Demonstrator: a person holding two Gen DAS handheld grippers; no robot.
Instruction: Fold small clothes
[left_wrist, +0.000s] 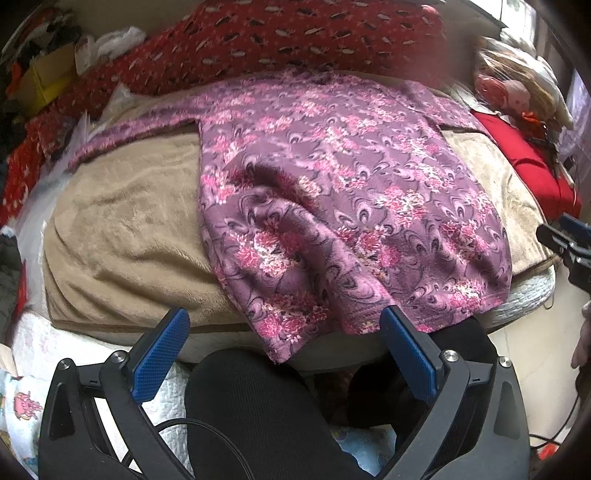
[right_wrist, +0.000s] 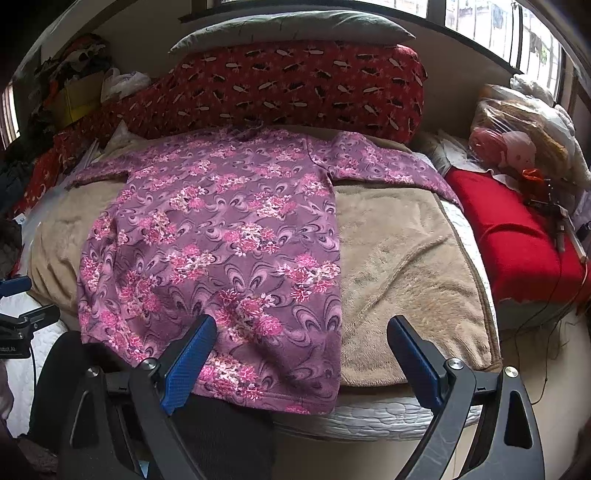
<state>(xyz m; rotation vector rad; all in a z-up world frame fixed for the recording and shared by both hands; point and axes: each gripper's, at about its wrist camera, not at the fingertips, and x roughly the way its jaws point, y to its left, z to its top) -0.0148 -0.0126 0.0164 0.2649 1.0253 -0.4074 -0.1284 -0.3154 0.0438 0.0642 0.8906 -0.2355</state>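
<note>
A purple long-sleeved top with pink flowers (left_wrist: 332, 184) lies spread on a tan fleece blanket (left_wrist: 129, 229), sleeves out to both sides, its hem hanging over the near bed edge. It also shows in the right wrist view (right_wrist: 221, 240). My left gripper (left_wrist: 284, 321) is open and empty, just in front of the hem's left corner. My right gripper (right_wrist: 301, 332) is open and empty, above the hem's right corner and the blanket (right_wrist: 406, 277). The right gripper also appears at the right edge of the left wrist view (left_wrist: 569, 247).
A red patterned bolster (right_wrist: 277, 85) lies behind the top. A red cushion (right_wrist: 517, 236) and bagged items (right_wrist: 517, 129) sit at the right. The person's black-clad knees (left_wrist: 266, 413) are below the bed edge. Clutter and a yellow box (left_wrist: 48, 77) stand at the back left.
</note>
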